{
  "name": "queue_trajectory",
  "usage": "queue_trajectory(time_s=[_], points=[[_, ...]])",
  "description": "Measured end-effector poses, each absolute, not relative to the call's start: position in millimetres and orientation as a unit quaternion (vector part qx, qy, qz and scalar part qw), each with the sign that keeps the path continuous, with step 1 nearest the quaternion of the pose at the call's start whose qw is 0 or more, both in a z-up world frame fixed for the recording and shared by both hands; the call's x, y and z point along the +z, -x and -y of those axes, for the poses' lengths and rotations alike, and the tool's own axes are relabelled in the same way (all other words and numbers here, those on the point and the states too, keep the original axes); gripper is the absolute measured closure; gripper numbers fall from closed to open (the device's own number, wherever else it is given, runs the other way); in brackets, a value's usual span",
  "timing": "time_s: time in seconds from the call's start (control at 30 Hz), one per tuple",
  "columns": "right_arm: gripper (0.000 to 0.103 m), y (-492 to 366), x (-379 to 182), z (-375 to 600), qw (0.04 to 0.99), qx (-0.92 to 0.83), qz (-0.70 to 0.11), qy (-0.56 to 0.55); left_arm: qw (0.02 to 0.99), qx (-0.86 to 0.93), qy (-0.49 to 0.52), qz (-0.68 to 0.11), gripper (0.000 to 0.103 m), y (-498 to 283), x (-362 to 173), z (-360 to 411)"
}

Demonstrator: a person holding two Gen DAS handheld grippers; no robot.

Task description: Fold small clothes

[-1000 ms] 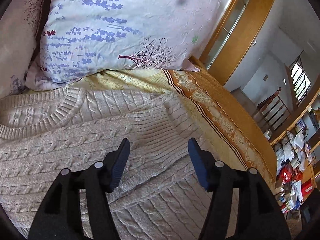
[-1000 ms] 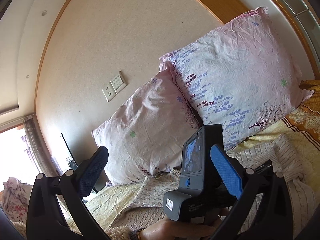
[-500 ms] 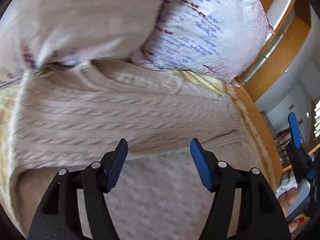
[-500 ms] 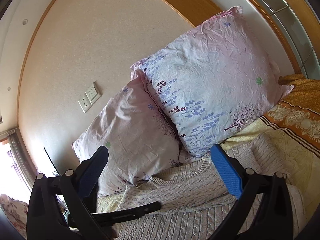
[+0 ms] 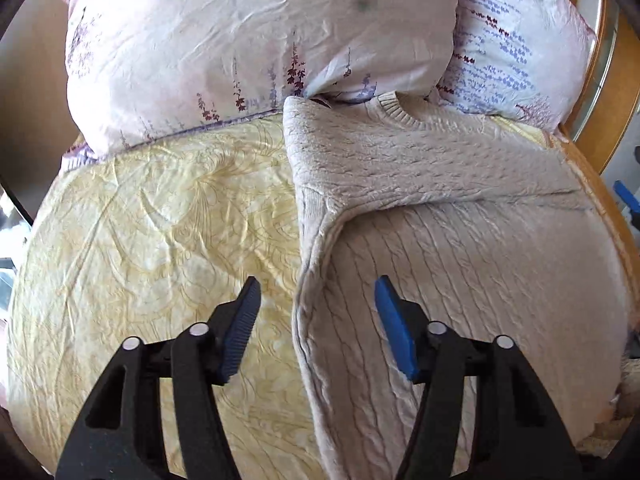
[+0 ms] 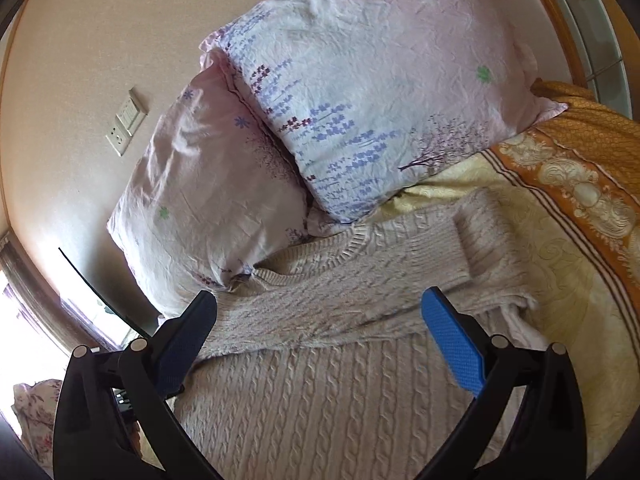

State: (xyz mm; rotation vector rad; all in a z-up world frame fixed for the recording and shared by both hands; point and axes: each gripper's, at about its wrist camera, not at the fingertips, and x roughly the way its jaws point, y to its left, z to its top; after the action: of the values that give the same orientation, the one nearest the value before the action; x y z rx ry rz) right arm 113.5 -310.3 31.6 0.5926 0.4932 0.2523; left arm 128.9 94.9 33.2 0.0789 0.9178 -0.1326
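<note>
A beige cable-knit sweater (image 5: 460, 248) lies on the bed, its neck toward the pillows and one sleeve folded across the chest. My left gripper (image 5: 316, 300) hovers over the sweater's left side edge; its jaws are closing, and the pads do not press on the knit. The edge runs under the gap between them. In the right wrist view the sweater (image 6: 340, 392) fills the lower middle. My right gripper (image 6: 320, 320) hangs above the folded sleeve with jaws wide apart and nothing in them.
Two floral pillows (image 6: 360, 92) lean against the wall at the bed's head, touching the sweater's collar. Pale yellow bedspread (image 5: 152, 240) stretches left of the sweater. An orange patterned border (image 6: 580, 168) runs along the right. A wooden bed frame (image 5: 592, 128) stands at far right.
My left gripper has swept from the sweater's right side across to its left edge and its jaws have narrowed. The right gripper has tipped down toward the sweater; the left gripper's body left its view.
</note>
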Motion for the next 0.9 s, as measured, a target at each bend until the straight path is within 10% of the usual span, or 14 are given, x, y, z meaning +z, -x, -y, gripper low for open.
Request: queue_trajectory(time_s=[0.33,0.67,0.9], points=[[0.001,-61.3,12.5,378.6,0.92,0.016,-0.257,-0.294,0.888,-0.031,-0.082,-0.452,0.093,-180.4,21.2,-80.5],[0.001,-57.7,-9.8,374.7,0.91,0.026,-0.291,-0.294,0.847,-0.076,0.301,-0.431,0.095,-165.6,-3.7,-195.6],[0.001,-55.6,-23.9,387.9,0.893,0.034,-0.321,-0.313,0.849,-0.103,0.296,-0.425,0.079,-158.1,-0.1,-192.3]])
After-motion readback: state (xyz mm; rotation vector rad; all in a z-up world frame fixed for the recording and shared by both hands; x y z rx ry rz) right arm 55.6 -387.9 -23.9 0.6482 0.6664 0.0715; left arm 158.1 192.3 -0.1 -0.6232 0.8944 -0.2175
